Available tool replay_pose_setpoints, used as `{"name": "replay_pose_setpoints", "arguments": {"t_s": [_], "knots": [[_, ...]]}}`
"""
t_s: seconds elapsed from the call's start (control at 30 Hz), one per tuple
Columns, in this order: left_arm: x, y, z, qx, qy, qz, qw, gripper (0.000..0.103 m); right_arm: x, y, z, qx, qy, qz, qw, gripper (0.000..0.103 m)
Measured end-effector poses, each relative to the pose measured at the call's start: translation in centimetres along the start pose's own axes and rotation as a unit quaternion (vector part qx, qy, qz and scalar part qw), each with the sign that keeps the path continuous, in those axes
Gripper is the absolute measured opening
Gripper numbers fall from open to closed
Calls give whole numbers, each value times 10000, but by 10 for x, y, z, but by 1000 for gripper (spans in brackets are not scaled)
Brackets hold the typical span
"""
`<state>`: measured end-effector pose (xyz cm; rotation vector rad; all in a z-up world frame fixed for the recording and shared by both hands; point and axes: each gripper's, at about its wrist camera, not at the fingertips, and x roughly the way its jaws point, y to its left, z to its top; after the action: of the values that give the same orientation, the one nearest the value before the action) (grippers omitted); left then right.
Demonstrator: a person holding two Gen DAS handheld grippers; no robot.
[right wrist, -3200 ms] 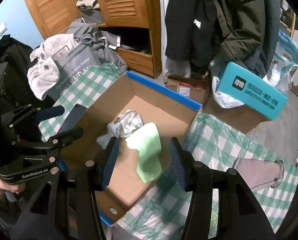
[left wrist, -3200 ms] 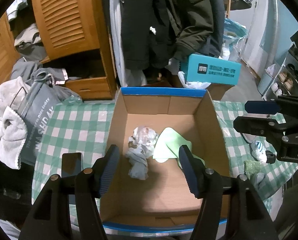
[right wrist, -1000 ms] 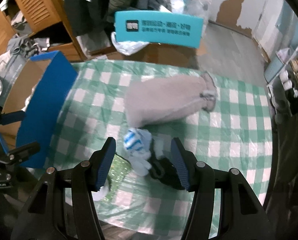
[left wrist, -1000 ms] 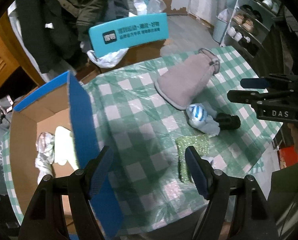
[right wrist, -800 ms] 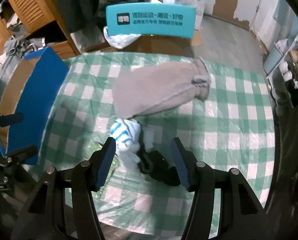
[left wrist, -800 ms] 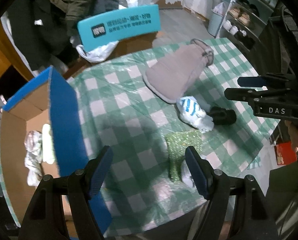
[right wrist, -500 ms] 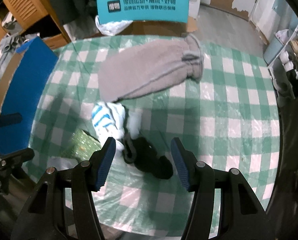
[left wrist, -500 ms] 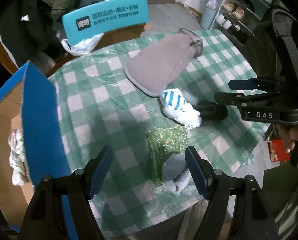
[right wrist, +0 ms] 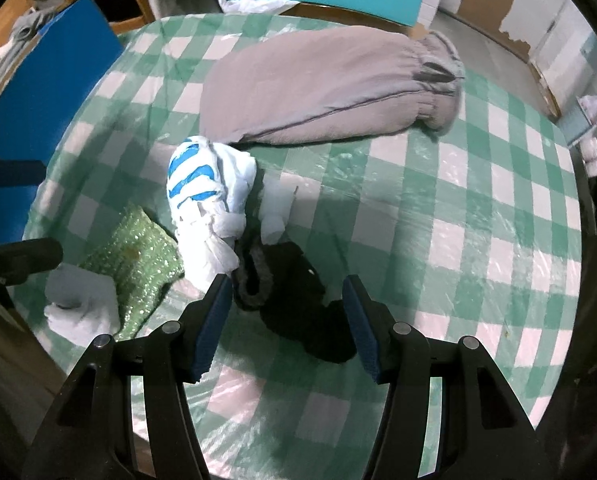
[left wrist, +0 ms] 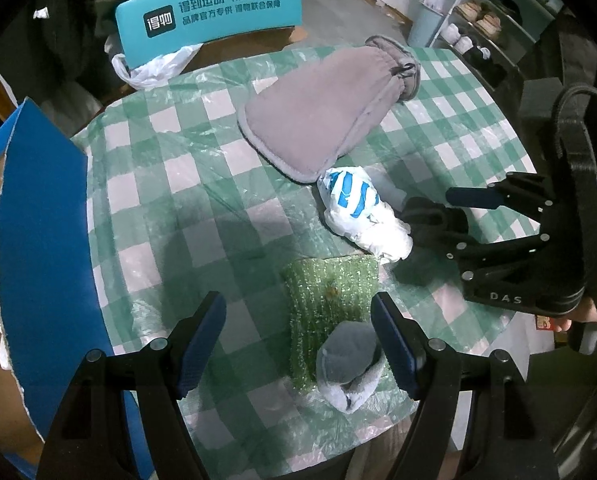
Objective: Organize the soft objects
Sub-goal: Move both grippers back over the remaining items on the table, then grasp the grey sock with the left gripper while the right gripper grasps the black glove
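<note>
now both tongs hang wide open and empty over the counter (left wrist: 178,208), so the step in hand reads as the reach for the next soft thing, nothing gripped yet. the left tongs (left wrist: 298,340) straddle the near edge, with the grey sock (left wrist: 348,360) lying between the pads, hard against the right one, and the green cloth (left wrist: 330,296) just beyond; the sock rests on the near end of that cloth. the right tongs (right wrist: 286,316) hover with the black sock (right wrist: 294,304) between the pads, whether touching it i cannot tell.

likely next: each pair drops onto its sock and closes on the bulk of it, not a loose edge. the left pair should centre on the sock first, and take care not to pinch the green cloth beneath it. then comes the carry to the box (left wrist: 38,208) at the left edge, whose blue flap stands up beside the counter.

counted on the counter: one grey sock, one green cloth, one black sock, one white-and-blue bundle (left wrist: 358,212) touching the black sock, one small pale piece (right wrist: 276,208) right of that bundle in the right view, and one large grey pouch (left wrist: 326,100) at the far side. six soft things out, one box.
</note>
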<state>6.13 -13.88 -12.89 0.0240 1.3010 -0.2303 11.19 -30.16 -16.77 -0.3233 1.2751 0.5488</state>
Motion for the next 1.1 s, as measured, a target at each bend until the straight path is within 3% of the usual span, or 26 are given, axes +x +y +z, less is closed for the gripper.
{"name": "replay_pose_setpoints", "arguments": {"t_s": [0.33,0.5,0.8,1.1], "knots": [[8,-1,0,7,73,-62,10000,76,19,6,-1,-272,117,-14,9996,56],[8,-3,-3,49,93,-92,9999,76,23,6,-6,-359,230,-57,9991,39],[4,-14,-17,214,152,-146,9995,76,10,12,-26,-36,542,130,9984,37],[11,-25,-32,283,286,-186,9990,76,-8,18,-42,400,572,321,9970,37]]}}
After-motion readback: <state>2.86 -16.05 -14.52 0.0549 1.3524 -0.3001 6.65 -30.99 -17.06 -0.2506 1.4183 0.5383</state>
